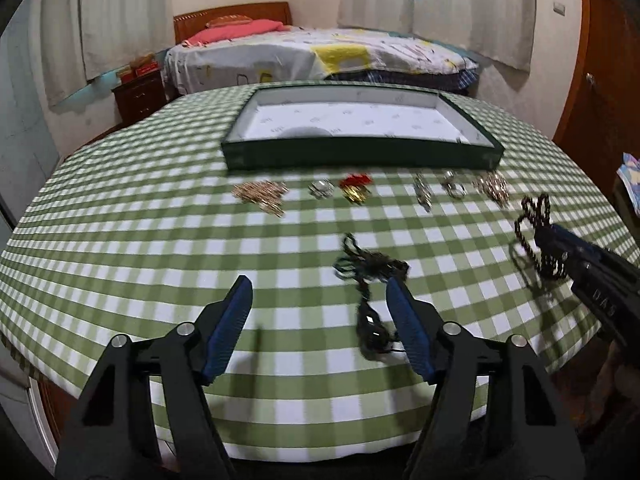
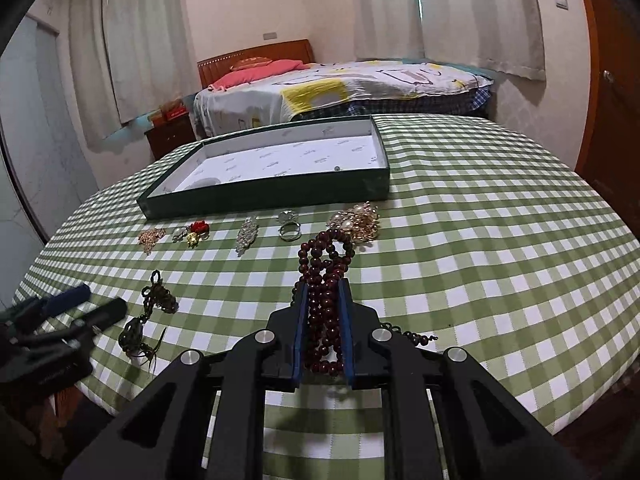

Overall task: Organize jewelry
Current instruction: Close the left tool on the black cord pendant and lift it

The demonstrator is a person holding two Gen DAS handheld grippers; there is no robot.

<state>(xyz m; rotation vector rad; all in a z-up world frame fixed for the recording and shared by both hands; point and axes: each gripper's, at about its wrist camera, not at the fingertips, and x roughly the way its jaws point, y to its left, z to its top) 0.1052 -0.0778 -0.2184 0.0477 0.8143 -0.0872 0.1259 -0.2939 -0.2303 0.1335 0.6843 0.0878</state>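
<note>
Beads [image 2: 326, 300] sit clamped in right gripper [image 2: 324, 320]; left gripper [image 1: 318, 292] gapes near dark necklace [image 1: 370, 280]. Tray [image 2: 260, 196] looks nearly bare; row of trinkets [image 2: 248, 234] awaits along its near side.

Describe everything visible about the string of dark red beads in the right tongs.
The dark red bead string is made of many small round glossy beads, wood-like in look, doubled into several strands. The right tongs are shut on the bundle, blue pads pressing it from both sides. Loops stick out past the fingertips toward the pearl and gold brooch, and more beads bunch between the pads. A thin beaded tail trails out to the right over the green checked tablecloth. Whether the loops touch the cloth cannot be told.
</note>
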